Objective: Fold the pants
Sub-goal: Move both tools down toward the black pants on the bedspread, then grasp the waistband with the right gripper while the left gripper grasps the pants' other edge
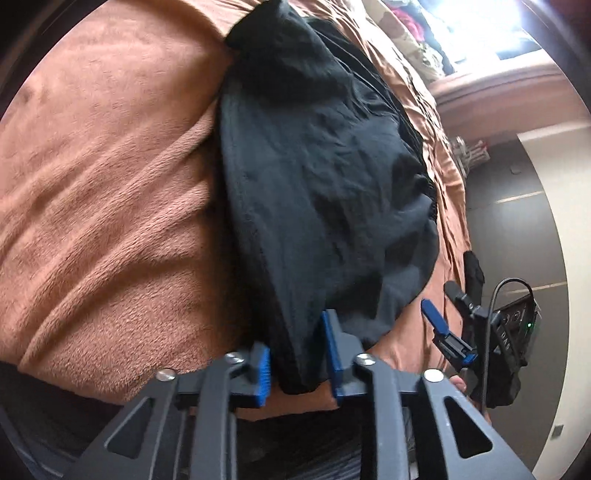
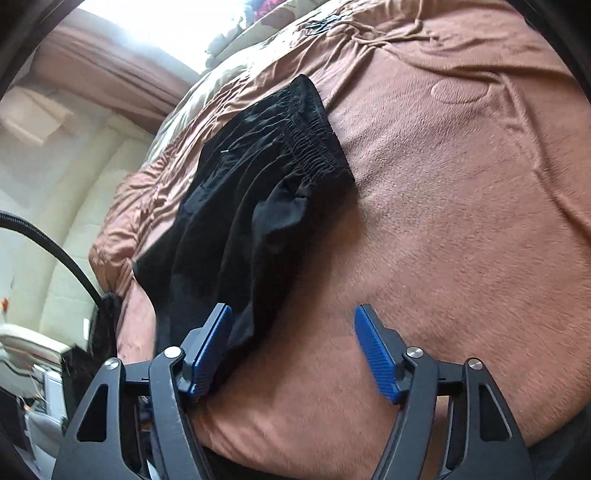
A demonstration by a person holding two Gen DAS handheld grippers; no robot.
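A pair of black pants lies lengthwise on a brown fleece blanket. My left gripper is at the pants' near end, and its blue pads squeeze a fold of the black cloth between them. In the right wrist view the pants show their gathered elastic waistband at the far end. My right gripper stands open over the blanket, with its left pad against the pants' near edge and nothing gripped. The left wrist view also shows the right gripper, open beside the pants.
The bed's edge runs along the pants' far side, with dark floor beyond it. A patterned quilt and clothes are heaped at the head of the bed under a bright window. A black cable arcs at the left.
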